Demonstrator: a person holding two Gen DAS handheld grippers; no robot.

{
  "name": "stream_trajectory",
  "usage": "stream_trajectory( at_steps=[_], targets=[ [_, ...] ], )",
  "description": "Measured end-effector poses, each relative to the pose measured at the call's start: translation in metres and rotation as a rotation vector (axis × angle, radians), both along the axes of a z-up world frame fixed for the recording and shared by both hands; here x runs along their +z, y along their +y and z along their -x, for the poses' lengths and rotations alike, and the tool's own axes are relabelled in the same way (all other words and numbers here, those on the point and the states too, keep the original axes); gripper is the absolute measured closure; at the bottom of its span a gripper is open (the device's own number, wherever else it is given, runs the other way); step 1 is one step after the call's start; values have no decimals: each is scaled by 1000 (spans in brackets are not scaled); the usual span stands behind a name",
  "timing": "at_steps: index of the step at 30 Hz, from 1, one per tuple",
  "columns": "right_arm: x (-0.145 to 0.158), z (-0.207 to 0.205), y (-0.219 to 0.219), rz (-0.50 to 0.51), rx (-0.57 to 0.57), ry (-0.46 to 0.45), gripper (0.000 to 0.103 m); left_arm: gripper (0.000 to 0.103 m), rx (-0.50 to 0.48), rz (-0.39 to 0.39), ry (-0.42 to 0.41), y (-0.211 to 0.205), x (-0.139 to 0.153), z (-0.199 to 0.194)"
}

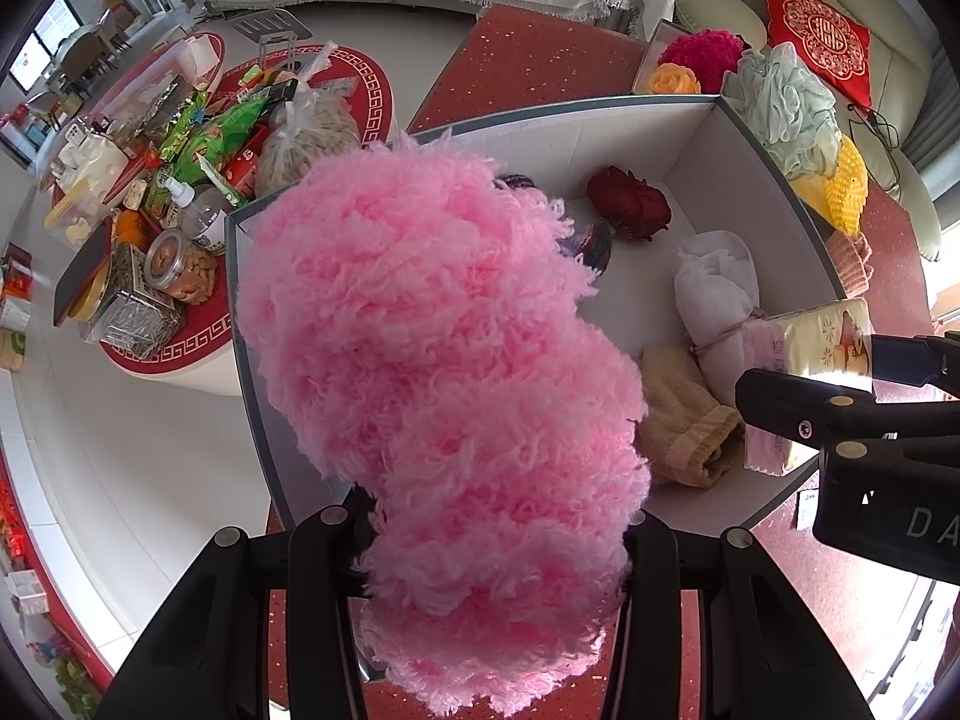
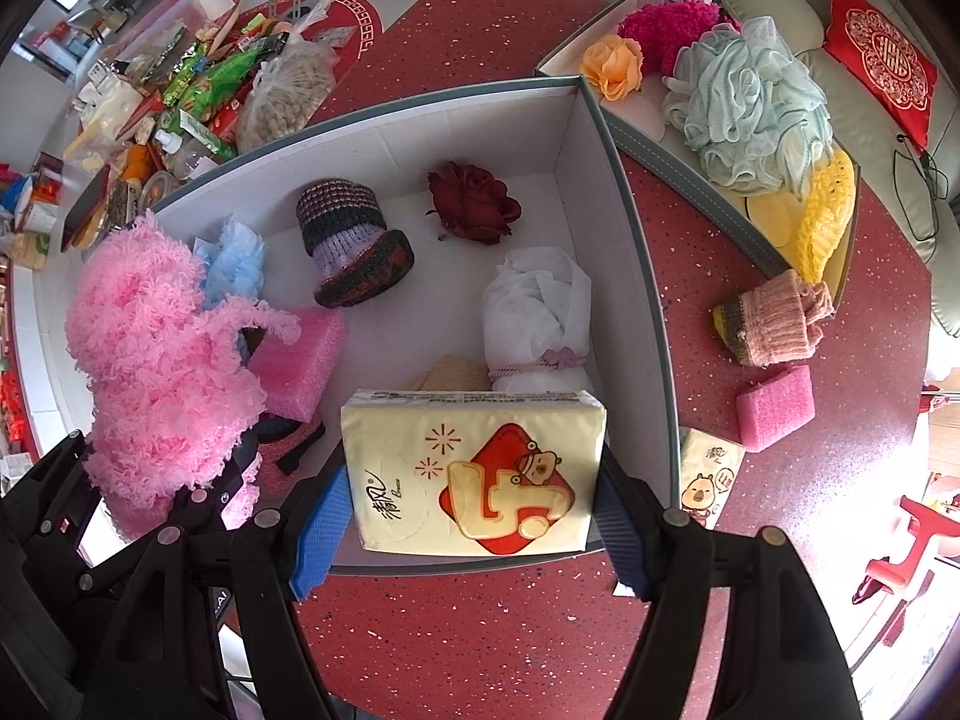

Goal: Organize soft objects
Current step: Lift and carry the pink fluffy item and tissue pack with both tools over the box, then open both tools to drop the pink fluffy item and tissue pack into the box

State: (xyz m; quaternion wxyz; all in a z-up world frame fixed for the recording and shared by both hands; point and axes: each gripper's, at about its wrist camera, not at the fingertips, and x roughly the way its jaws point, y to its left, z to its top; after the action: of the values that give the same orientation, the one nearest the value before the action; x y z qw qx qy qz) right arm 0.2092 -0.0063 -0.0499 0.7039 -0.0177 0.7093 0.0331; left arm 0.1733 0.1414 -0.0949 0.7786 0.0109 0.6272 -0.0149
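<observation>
table [image 2: 480, 630]: red speckled top, carries both boxes plus a few loose bits on our right side.
big box [image 2: 636, 276]: white inside with grey edges, sits right under both our claws and already holds a bunch of soft stuff.
second box [image 2: 690, 165]: just beside the big one on the right, with a mint bath pouf [image 2: 750, 114], an orange fabric flower [image 2: 612, 66], a magenta fluffy ball [image 2: 666, 27] and something yellow and knitted [image 2: 825, 216].
pink fluffy yarn [image 1: 444, 396]: hanging over the left part of the big box, fills most of the left wrist view.
left claw [image 1: 492, 546]: squeezed narrow on the pink fluffy yarn, pointing down at the box.
tissue pack [image 2: 474, 474]: cream wrapper with a red diamond print, held over the near edge of the big box.
right claw [image 2: 471, 519]: fairly wide but clamped, blue pads [image 2: 318, 531] pressing both ends of the tissue pack.
knit hat [image 2: 351, 240]: striped purple and dark, lying in the box's far half.
white cloth roll [image 2: 537, 312]: tied with a cord, against the right wall of the big box.
pink sponge [image 2: 297, 360]: inside the box on the left, next to the yarn.
red rose [image 2: 474, 201]: near the far right corner.
loose on the table: a pink knit piece [image 2: 774, 315], another pink sponge [image 2: 774, 408], a small tissue pack [image 2: 708, 477].
</observation>
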Motion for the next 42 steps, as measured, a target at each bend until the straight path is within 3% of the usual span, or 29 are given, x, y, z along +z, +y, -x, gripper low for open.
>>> stream_trajectory(
  at_steps=[27,31,36,37,39,41,42],
  targets=[
    [-3,-1,-5,11,-6,5,27,55,-7,-6,1,-1,-4,-2],
    [-4,0,-7,4,-11,10,25,23,8,2,9,2,-5,-2],
    [-2,3,-7,-35,-11,14,21,17,34,15,31,4,-5,-1],
    [-1,3,-8,-39,-15,4,19,0,34,-2,25,4,-4,0],
    [3,5,-9,-41,-25,-22,14,0,41,-21,20,4,-1,1],
    [9,7,-12,-29,-36,-57,1,0,45,-20,10,4,2,2],
    [11,7,-13,-19,-37,-78,0,0,47,-21,0,4,5,3]
  ],
)
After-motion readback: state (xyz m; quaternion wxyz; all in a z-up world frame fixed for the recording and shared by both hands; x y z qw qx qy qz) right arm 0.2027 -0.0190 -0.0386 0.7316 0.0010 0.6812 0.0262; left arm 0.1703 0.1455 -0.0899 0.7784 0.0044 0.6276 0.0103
